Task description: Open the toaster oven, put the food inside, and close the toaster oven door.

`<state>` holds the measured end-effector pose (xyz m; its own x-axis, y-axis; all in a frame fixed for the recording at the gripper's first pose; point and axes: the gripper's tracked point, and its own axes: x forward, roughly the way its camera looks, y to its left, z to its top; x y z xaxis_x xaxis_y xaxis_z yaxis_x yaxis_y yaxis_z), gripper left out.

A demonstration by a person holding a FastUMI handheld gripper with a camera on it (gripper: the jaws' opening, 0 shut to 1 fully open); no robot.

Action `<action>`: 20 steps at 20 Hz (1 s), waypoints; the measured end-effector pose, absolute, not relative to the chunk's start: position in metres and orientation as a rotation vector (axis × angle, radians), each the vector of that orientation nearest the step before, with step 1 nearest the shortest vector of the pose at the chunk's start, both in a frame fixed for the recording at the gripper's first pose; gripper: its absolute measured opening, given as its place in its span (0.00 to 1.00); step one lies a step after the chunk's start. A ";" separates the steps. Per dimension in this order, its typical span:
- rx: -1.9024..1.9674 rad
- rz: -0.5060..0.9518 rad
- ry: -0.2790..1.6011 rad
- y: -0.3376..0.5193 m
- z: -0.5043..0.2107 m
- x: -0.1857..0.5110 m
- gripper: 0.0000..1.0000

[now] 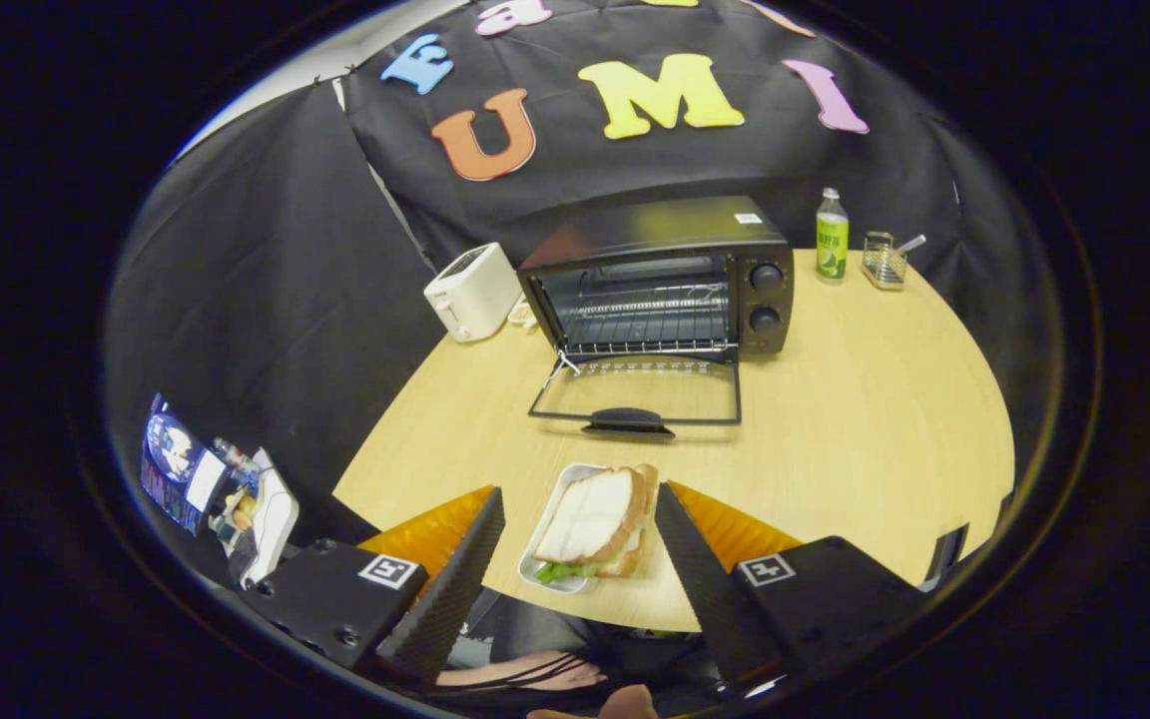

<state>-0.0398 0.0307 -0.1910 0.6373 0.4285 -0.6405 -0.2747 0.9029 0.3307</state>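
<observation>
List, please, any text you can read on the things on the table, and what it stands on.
Bottle label: too small to read.
Sticker on top of the toaster oven: too small to read.
Row of marks on the oven door: blurred.
Sandwich between the open fingers: no text.

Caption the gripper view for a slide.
Open gripper straddles the sandwich tray; toaster oven door already down.

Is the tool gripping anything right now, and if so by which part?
Nothing is held. The tool is open, its fingers either side of the sandwich on its tray without touching either.
</observation>
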 end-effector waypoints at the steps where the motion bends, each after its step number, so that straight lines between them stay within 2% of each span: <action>1: 0.210 0.404 0.792 0.028 -0.195 -0.040 1.00; 11: 0.331 0.424 0.909 0.019 -0.241 -0.026 1.00; 20: 0.619 0.556 1.112 0.045 -0.271 -0.015 1.00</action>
